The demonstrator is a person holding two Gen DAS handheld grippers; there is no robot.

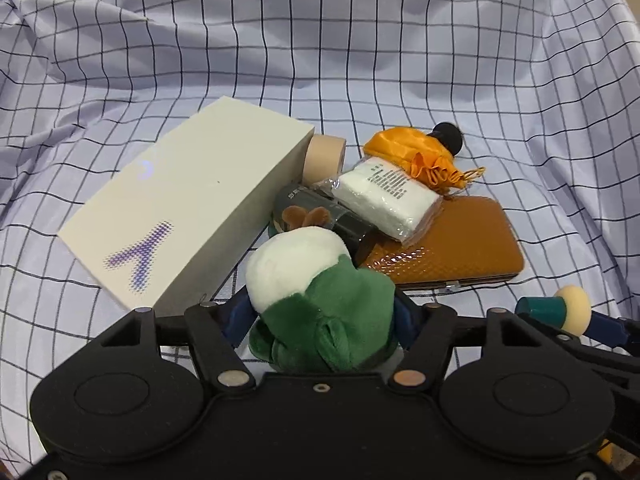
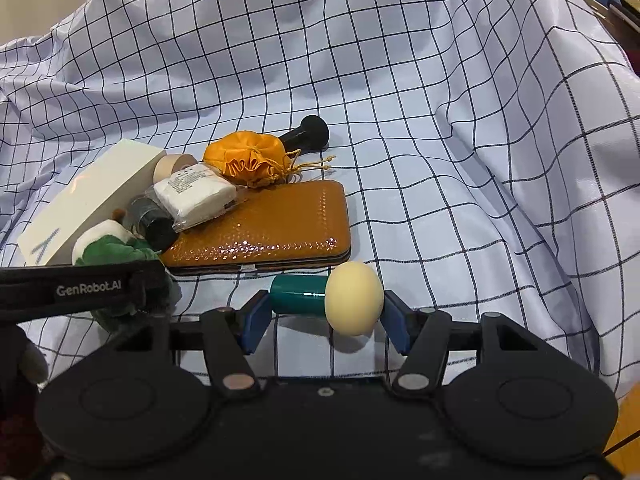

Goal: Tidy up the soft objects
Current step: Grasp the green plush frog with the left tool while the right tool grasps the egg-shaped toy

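checked cloth (image 2: 440, 120): rumpled, one | white box (image 1: 188, 208): one, cardboard, long axis running away leftward-to-right | plush toy (image 1: 320, 300): one, fuzzy green-and-white, white end pointing away, clenched in left gripper (image 1: 320, 316) jaws | sponge applicator (image 2: 326, 296): one, teal handle, cream foam head, lying crosswise, grasped by right gripper (image 2: 326, 316) jaws
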